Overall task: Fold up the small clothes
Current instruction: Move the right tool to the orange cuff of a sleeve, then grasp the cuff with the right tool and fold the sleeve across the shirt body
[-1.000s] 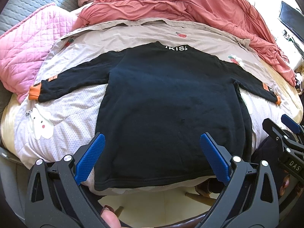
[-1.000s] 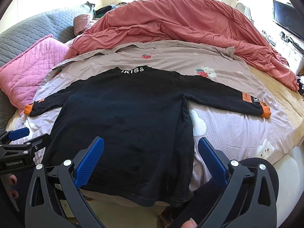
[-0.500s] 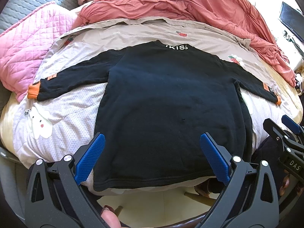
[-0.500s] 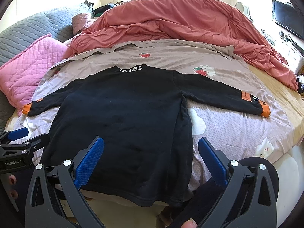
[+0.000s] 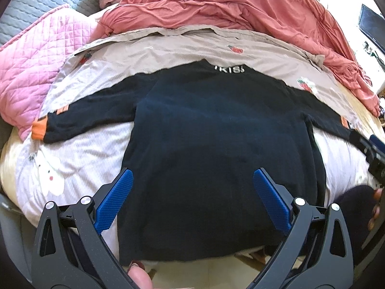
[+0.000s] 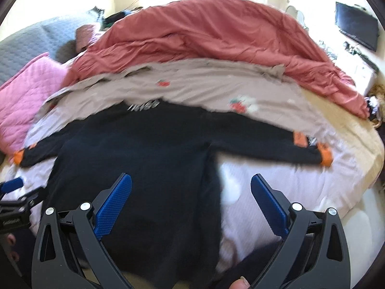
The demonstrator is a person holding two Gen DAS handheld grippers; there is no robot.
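Observation:
A small black long-sleeved sweater [image 5: 216, 149] lies flat on the bed with its collar at the far side, both sleeves spread out and orange cuffs at the ends. It also shows in the right wrist view [image 6: 144, 159]. My left gripper [image 5: 192, 202] is open and empty above the hem. My right gripper [image 6: 191, 204] is open and empty above the sweater's right side and the sheet. The right gripper's tips also show at the left wrist view's right edge [image 5: 370, 144], near the right cuff. The left gripper also shows at the right wrist view's left edge [image 6: 16, 192].
The sweater rests on a pale printed sheet [image 5: 79, 159]. A salmon quilt [image 5: 240, 7] is heaped at the far side. A pink quilted pillow [image 5: 28, 72] lies far left. A dark screen [image 6: 356, 29] stands far right. The bed's front edge and the floor [image 5: 204, 274] are just below.
Both grippers have moved forward over the bed. The right gripper has swung toward the right sleeve and its view is blurred. The sweater has not moved.

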